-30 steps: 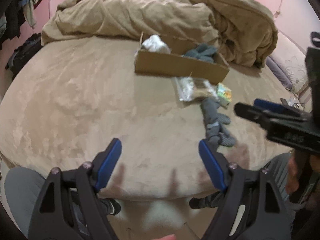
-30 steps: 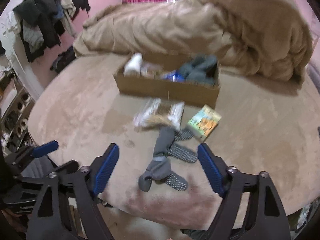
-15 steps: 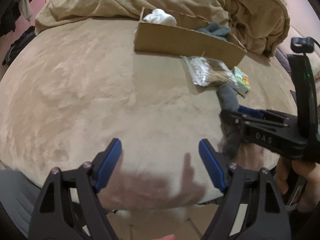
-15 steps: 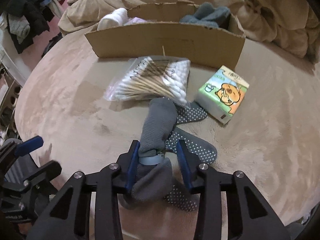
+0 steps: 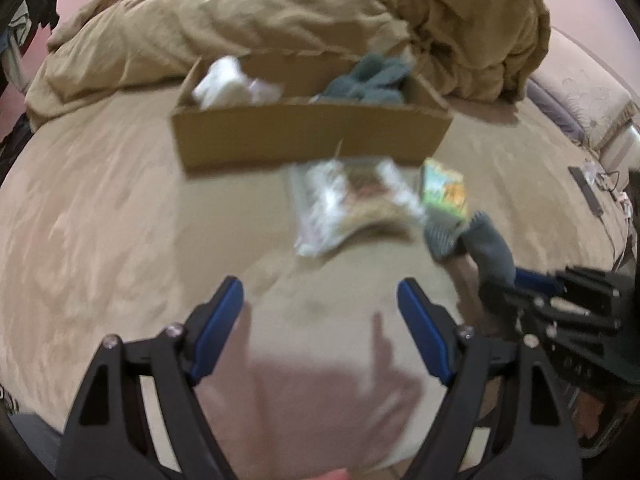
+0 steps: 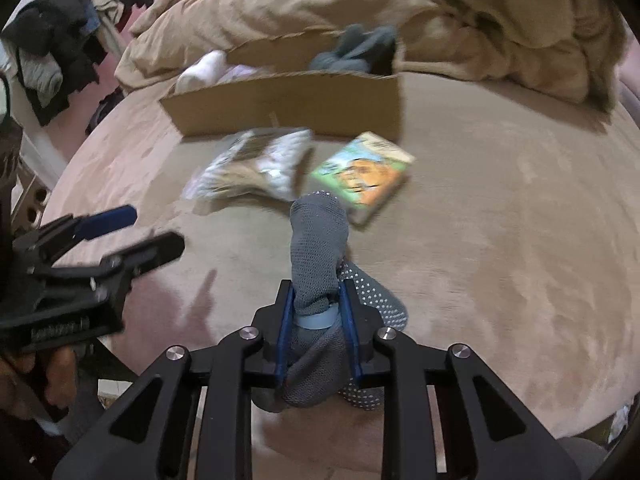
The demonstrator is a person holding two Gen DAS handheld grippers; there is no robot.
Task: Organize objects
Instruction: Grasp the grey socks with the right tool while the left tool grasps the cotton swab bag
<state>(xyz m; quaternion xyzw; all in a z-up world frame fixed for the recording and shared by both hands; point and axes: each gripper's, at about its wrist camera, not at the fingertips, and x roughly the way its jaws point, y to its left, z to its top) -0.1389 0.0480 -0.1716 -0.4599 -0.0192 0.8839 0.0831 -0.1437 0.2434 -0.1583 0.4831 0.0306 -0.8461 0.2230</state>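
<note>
The right gripper (image 6: 316, 320) has its jaws pinched narrow on a pair of grey socks (image 6: 318, 248), gripping the bundle near a pale blue band. One sock stands up between the jaws, while the dotted sole of the other trails onto the bed (image 6: 500, 240) beside them. The left gripper (image 5: 320, 320) hangs over bare bedding with its jaws spread wide and nothing between them.

Take the cardboard box (image 6: 288, 100) as the landmark. It sits at the far side of the bed against a heaped tan duvet (image 6: 360, 4), and already holds white socks (image 6: 202, 68) at its left end and a grey-blue garment (image 6: 356, 50) at its right. Just in front of its near wall lie a bag of cotton swabs (image 6: 252, 168) and, to the right of that, a small illustrated packet (image 6: 362, 172). The gripped socks are nearer still, in front of the packet.

Presumably the socks go into the box. The risk is the loose one: only part of the bundle looks clamped, so the dotted sock may slip free on lifting, or drag across the packet and swabs and scatter them. A low carry could also catch the box's near wall and shove it into the duvet.
</note>
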